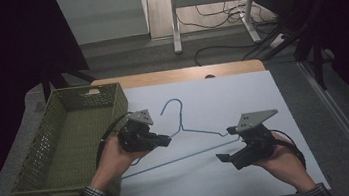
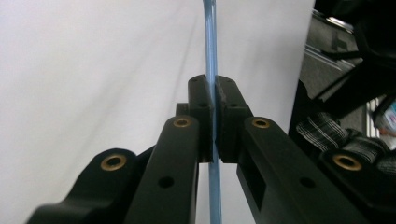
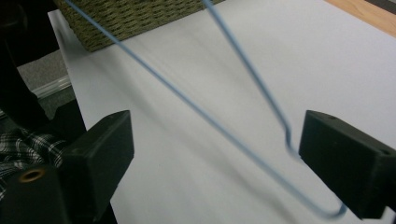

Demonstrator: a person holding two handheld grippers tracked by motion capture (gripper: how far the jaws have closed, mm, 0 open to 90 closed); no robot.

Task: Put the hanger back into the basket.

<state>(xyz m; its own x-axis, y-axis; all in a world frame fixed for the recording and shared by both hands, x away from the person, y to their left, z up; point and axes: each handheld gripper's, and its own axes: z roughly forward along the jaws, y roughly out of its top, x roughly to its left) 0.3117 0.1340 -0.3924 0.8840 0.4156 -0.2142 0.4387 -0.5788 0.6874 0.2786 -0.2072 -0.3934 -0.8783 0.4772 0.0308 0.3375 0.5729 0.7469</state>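
High view: blue wire hanger is lying on the white sheet, just right of the green basket, hook pointing away from the person. Left gripper is sitting btwn basket and hanger neck, jaws pinching the wire near the neck. Right gripper is hovering at the hanger's far end from the basket, just by the wire's bend, apart from it.

Left gripper view: the jaws are clamping tight on the hanger wire, which is running straight up thru the closed pads; white sheet behind, plaid sleeve showing at the side.

Right gripper view: right gripper is standing wide apart, nothing held. Hanger's end corner is sitting btwn the two jaws, closer to one pad, w/o touching as far as visible. Basket wall is lying beyond the hanger, at the sheet's edge.
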